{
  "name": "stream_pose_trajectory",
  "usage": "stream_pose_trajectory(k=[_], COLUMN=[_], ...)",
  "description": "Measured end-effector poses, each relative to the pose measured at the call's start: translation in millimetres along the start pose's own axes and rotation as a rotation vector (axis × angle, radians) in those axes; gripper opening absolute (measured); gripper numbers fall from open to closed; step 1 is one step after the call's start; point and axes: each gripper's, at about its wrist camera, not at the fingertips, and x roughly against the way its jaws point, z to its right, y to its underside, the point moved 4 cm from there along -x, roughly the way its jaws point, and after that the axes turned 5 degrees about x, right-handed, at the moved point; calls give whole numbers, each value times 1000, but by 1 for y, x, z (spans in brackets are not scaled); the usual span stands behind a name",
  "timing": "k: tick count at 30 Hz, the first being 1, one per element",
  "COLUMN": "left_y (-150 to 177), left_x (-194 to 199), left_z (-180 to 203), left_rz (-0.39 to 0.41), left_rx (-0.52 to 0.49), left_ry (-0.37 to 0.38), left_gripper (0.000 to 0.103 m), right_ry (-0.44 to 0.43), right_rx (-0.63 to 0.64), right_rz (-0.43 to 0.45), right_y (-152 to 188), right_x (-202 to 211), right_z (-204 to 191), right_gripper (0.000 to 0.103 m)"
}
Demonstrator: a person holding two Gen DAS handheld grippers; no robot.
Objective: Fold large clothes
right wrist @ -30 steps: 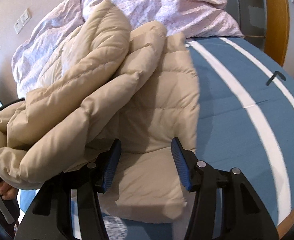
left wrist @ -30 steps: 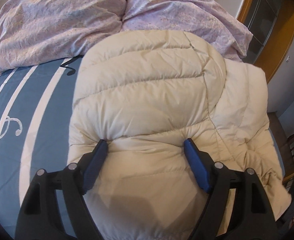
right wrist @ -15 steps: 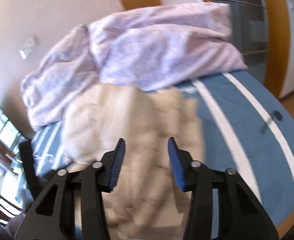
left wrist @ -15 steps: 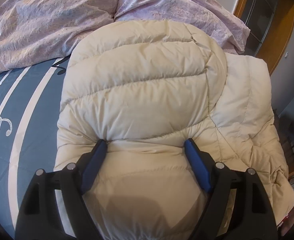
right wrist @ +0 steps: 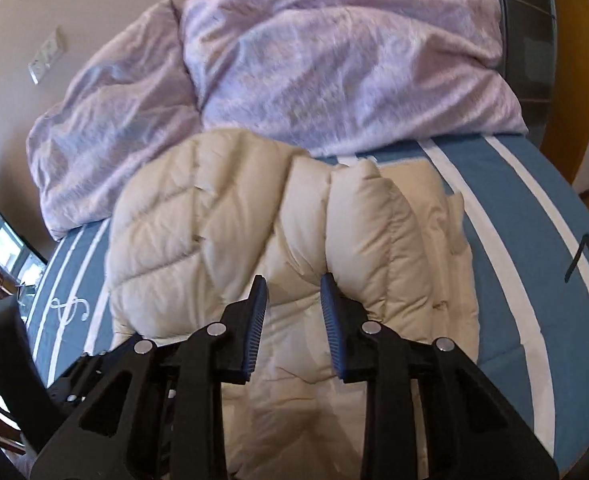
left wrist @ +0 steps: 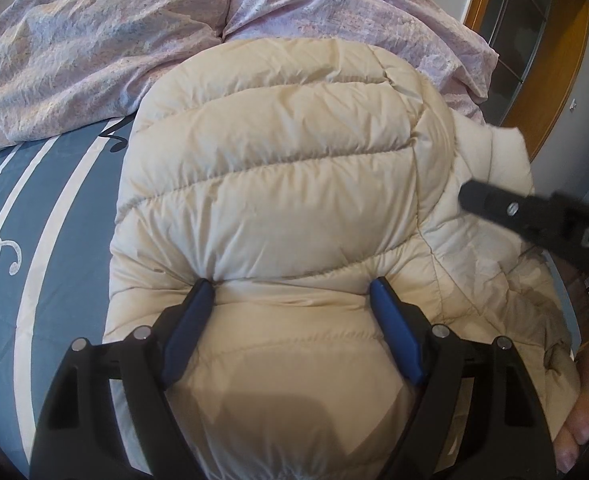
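Blue striped bed [right wrist: 534, 280] bears puffy cream jacket [left wrist: 278, 184], folded; left gripper [left wrist: 290, 292] and right gripper [right wrist: 292, 284] fingers released.

The jacket [left wrist: 278, 200] is cream quilted cloth, puffy and soft, with a faint sheen and stitched seams that pucker the fabric into fine wrinkles. The duvet [left wrist: 94, 52] behind it is thin lilac cloth, matt and heavily creased. The sheet [right wrist: 534, 280] is smooth matt blue cloth with white stripes and printed dark music notes. The left tongs [left wrist: 290, 292] are matt black plastic with smooth blue pads [left wrist: 394, 340] and small shiny metal pins. The right tongs [right wrist: 292, 292] are the same black plastic, their blue pads [right wrist: 332, 320] finely ribbed. The door frame [left wrist: 562, 60] is glossy orange-brown wood.
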Motion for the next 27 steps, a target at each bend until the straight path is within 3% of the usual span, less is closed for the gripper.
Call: stream_pose_trajectory(k=[5,7,19,27], left_y=[0,0,-19,-59], left_x=[-1,-1,32,42], left_z=[2,3,2,-8], left_rz=[-1,-1,-4,108], left_rx=[-5,-7,-5,-90], left_ry=[2,3,81,-89], left_gripper=[80,81,76,76], right_ry=[23,48,41,30], right_rx=[-23,-26,-61,-68], right_rz=[-24,-37,-39,-15], right_y=[6,10,36,42], right_x=[-8,-12,-27,-28], right_z=[10,13,35,40], right_gripper=[23,16,11,11])
